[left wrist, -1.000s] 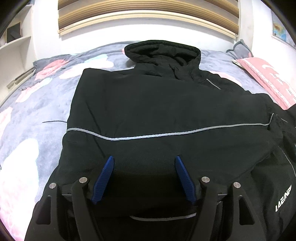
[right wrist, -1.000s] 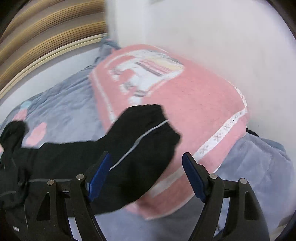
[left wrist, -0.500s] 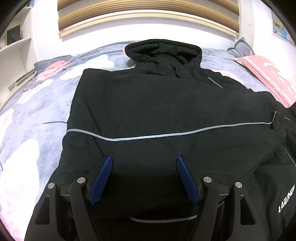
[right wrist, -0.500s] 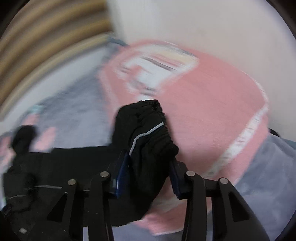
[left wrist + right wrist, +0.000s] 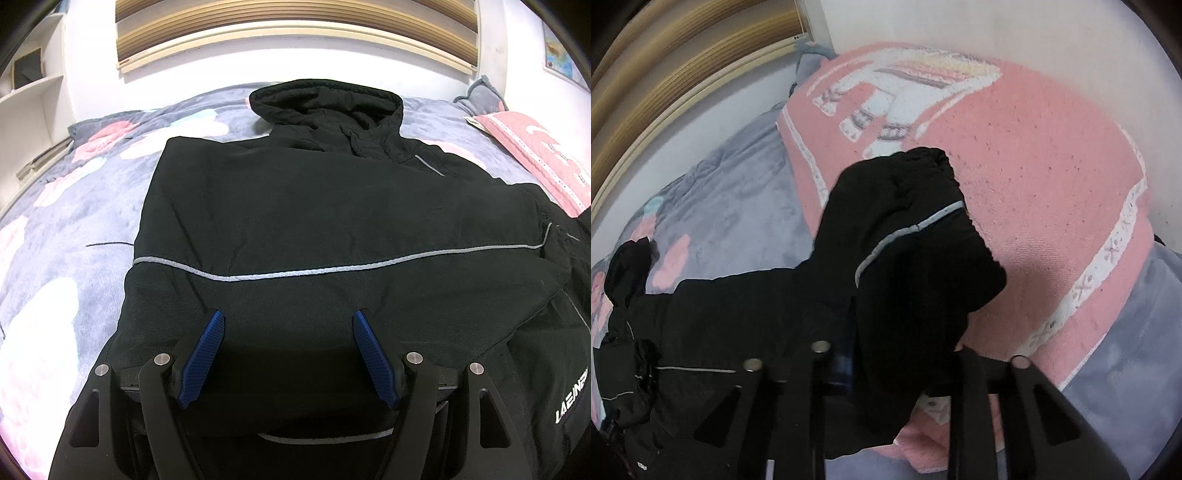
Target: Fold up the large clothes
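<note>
A black hooded jacket [image 5: 332, 221] with grey reflective piping lies spread on the bed, hood at the far end. One sleeve is folded across its body. My left gripper [image 5: 288, 325] is open and empty, hovering over the jacket's lower part. In the right wrist view my right gripper [image 5: 905, 354] is shut on the cuff end of the other sleeve [image 5: 916, 240], which is lifted off the pink pillow [image 5: 1052, 166]. The blue pads are mostly hidden by the cloth. The rest of the jacket [image 5: 701, 314] trails to the left.
The bed has a grey blanket [image 5: 74, 229] with pink and white patches. The pink pillow also shows at the right in the left wrist view [image 5: 535, 155]. A white wall and a wooden blind [image 5: 295, 33] stand behind the bed. White shelves [image 5: 29, 96] stand at the left.
My right gripper closed on the sleeve cuff and raised it off the pillow, closer to the camera. My left gripper stayed open and barely moved.
</note>
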The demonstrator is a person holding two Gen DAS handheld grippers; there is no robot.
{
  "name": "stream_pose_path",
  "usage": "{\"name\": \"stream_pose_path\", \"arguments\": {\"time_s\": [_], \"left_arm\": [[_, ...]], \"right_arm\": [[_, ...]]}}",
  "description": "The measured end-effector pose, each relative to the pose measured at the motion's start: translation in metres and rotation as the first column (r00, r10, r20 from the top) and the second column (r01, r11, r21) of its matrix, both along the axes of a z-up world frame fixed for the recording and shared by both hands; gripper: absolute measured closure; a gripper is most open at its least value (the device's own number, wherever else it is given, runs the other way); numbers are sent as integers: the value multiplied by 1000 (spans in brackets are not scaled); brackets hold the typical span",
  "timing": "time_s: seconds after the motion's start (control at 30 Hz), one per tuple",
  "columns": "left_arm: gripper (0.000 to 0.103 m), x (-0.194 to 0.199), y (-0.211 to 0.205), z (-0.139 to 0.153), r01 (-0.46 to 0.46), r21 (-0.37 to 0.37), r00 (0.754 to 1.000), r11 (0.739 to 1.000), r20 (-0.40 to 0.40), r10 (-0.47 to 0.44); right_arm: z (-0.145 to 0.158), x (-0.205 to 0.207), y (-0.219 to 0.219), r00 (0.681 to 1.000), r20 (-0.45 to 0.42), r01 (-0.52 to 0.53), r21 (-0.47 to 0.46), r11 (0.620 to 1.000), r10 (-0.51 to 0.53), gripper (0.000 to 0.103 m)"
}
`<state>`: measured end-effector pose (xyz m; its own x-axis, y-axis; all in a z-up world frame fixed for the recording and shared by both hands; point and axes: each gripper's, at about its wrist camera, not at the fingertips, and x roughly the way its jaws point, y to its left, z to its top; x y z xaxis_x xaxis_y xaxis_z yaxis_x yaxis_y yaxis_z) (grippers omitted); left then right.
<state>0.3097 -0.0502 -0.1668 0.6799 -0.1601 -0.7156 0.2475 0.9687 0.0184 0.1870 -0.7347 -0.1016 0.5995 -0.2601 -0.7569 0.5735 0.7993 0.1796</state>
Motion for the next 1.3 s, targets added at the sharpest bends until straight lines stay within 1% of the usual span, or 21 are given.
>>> {"name": "stream_pose_path", "arguments": {"time_s": [0.23,0.3,0.33,0.4,0.47,0.5,0.53,0.57,0.63,0.67,0.7,0.73,0.83,0.9,0.93,0.97,1.03,1.1,1.17,1.27,1.3], "left_arm": [[29,1,0,4,-3,4,1000,1000,-10,3],[29,-3,-1,13,-12,5,1000,1000,-4,12],[29,-6,-2,23,0,-23,1000,1000,0,0],[29,-13,-13,39,33,-39,999,999,2,-33],[29,-24,-43,68,115,-45,993,992,30,-113],[29,-27,-55,75,142,-52,989,988,33,-141],[29,-31,-83,86,204,-70,979,976,20,-203],[29,-33,-98,90,239,-78,971,968,11,-239],[29,-41,-151,96,322,-100,946,941,3,-323],[29,-43,-180,94,364,-115,930,924,-8,-367],[29,-43,-196,92,385,-123,921,914,-15,-390],[29,-42,-223,86,406,-131,911,905,-26,-412],[29,-31,-283,63,406,-161,901,900,-93,-423],[29,-22,-305,49,380,-164,907,910,-128,-402],[29,-14,-318,35,358,-140,911,923,-167,-378],[29,-9,-328,23,340,-96,913,935,-206,-353],[28,-1,-344,-1,332,-9,904,943,-284,-320],[28,-2,-344,1,339,-9,905,941,-270,-329],[28,-3,-334,12,352,-54,900,935,-254,-353],[28,-5,-308,34,348,-147,898,926,-231,-374],[28,-5,-302,39,348,-163,899,923,-222,-378]], "right_arm": [[30,13,46,999,-32,-33,-93,995,30,83],[41,17,59,998,-32,-52,-107,993,49,84],[45,20,65,998,-34,-59,-120,991,55,84],[56,25,80,996,-34,-82,-140,987,78,84],[64,28,91,995,-15,-101,-138,985,100,84],[67,28,95,994,-6,-109,-137,985,109,84],[71,28,98,993,6,-116,-138,984,118,84],[74,27,100,992,13,-120,-137,983,123,84],[78,23,98,992,32,-121,-118,986,125,84],[80,21,95,992,40,-116,-106,988,121,84],[80,19,91,992,47,-111,-96,989,116,84],[81,15,85,993,52,-102,-85,991,107,84],[83,6,70,993,57,-100,-67,993,104,84],[83,2,63,993,53,-105,-69,992,108,84],[83,0,61,993,49,-107,-74,992,110,84],[83,-2,59,993,46,-108,-78,991,111,84],[82,-4,56,992,44,-111,-78,991,115,84],[79,-3,56,992,40,-117,-69,991,120,84],[77,-1,61,991,37,-128,-64,990,131,84],[76,8,77,988,28,-152,-64,986,154,84],[77,12,85,986,24,-165,-67,984,167,84]]}}
